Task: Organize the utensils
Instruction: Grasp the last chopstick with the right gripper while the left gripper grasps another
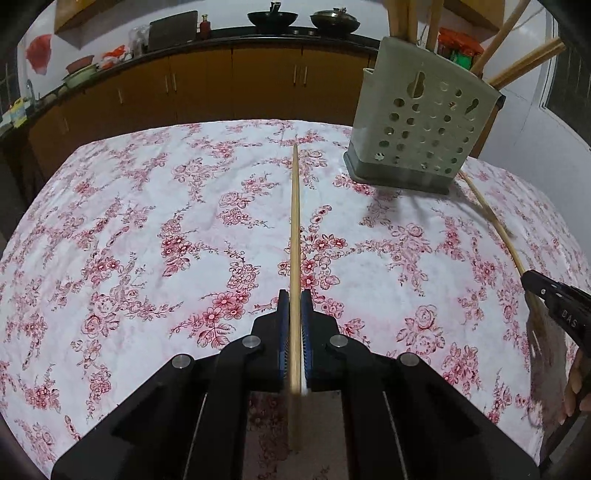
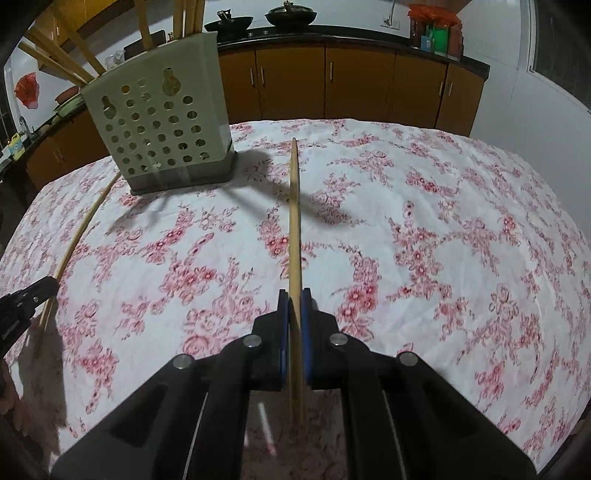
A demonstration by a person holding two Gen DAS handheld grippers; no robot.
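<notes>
My left gripper [image 1: 294, 295] is shut on a wooden chopstick [image 1: 294, 229] that points forward above the floral tablecloth [image 1: 147, 221]. My right gripper [image 2: 294, 295] is shut on another wooden chopstick [image 2: 294, 221], also pointing forward. The pale perforated utensil holder [image 1: 421, 125] stands at the back right in the left wrist view and at the back left in the right wrist view [image 2: 159, 122], with several chopsticks standing in it. Each view shows the other gripper at its edge: the right one [image 1: 554, 302] and the left one [image 2: 26, 302], each with its chopstick.
The table carries a white cloth with red flowers [image 2: 443, 240]. Behind it run brown kitchen cabinets [image 1: 236, 85] under a dark counter with woks [image 1: 272, 16] and jars. A white wall [image 2: 535, 92] is at the right.
</notes>
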